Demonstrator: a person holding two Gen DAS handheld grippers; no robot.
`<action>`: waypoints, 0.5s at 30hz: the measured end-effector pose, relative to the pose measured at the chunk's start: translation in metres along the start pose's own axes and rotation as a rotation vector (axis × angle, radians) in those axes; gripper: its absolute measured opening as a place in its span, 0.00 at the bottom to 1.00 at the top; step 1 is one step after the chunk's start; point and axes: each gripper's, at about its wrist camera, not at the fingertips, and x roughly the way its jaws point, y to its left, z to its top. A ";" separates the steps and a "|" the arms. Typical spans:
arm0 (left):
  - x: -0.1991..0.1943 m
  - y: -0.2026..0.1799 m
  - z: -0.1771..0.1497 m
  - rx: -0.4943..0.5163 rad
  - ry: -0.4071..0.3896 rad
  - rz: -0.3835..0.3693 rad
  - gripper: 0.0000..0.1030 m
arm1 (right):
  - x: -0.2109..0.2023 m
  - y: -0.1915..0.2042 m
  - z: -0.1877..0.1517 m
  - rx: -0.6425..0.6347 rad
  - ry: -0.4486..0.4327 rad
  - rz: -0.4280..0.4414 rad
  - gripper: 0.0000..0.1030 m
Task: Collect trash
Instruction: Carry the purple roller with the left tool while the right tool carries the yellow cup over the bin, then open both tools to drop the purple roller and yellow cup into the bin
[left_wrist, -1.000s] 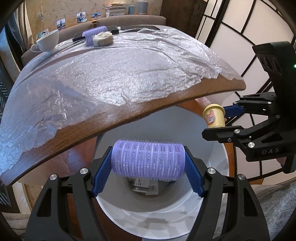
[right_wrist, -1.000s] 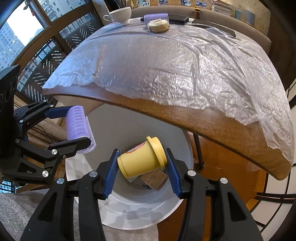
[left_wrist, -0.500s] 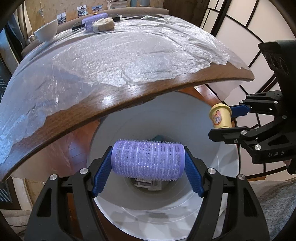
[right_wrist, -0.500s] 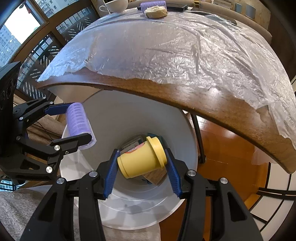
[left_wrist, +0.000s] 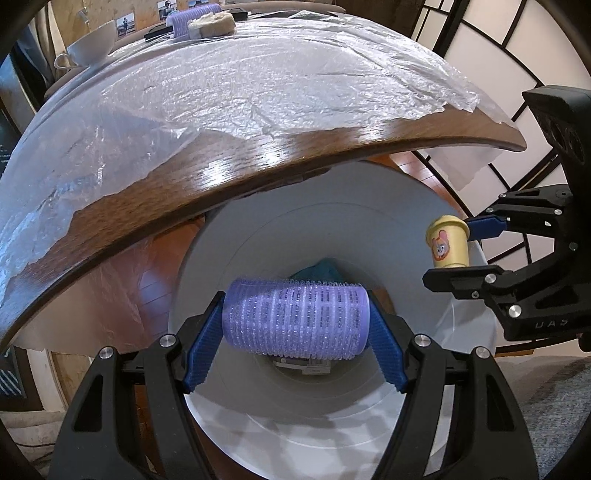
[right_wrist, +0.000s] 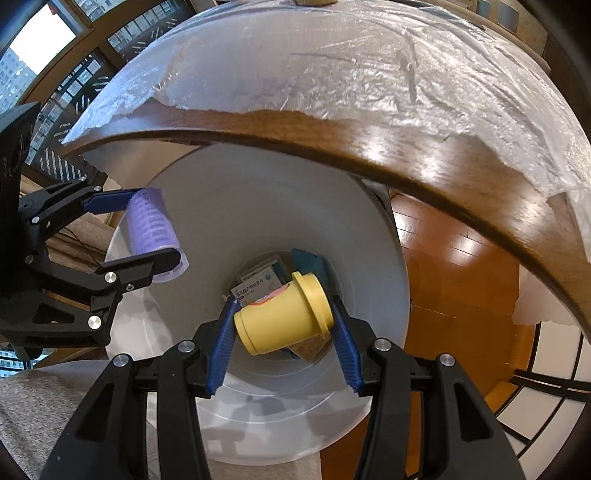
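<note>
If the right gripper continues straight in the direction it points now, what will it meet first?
Probably the trash already in the white bin. The right gripper, shut on the yellow cup, points down into the bin's mouth, where a printed box lies right behind the cup. Depth is unclear.

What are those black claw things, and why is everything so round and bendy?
They are grabbers that a person holds, one in each hand. Each has a small wide-eyed camera, which bends the picture. One picture looks along the left grabber, which squeezes a purple hair roller. The other looks along the right grabber, which squeezes a small yellow cup. Both hang over a white trash bin with some boxes at the bottom. Behind it is a wooden table under a plastic sheet, with a white teacup and another roller far back.
</note>
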 end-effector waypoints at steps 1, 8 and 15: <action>0.002 0.000 0.000 0.001 0.002 0.003 0.71 | 0.001 -0.001 0.000 -0.003 0.002 -0.001 0.47; 0.015 -0.001 0.001 0.001 0.021 0.012 0.71 | 0.011 0.001 0.001 -0.012 0.017 -0.005 0.47; 0.032 -0.002 0.001 0.008 0.039 0.026 0.71 | 0.018 -0.002 0.001 -0.001 0.028 0.001 0.47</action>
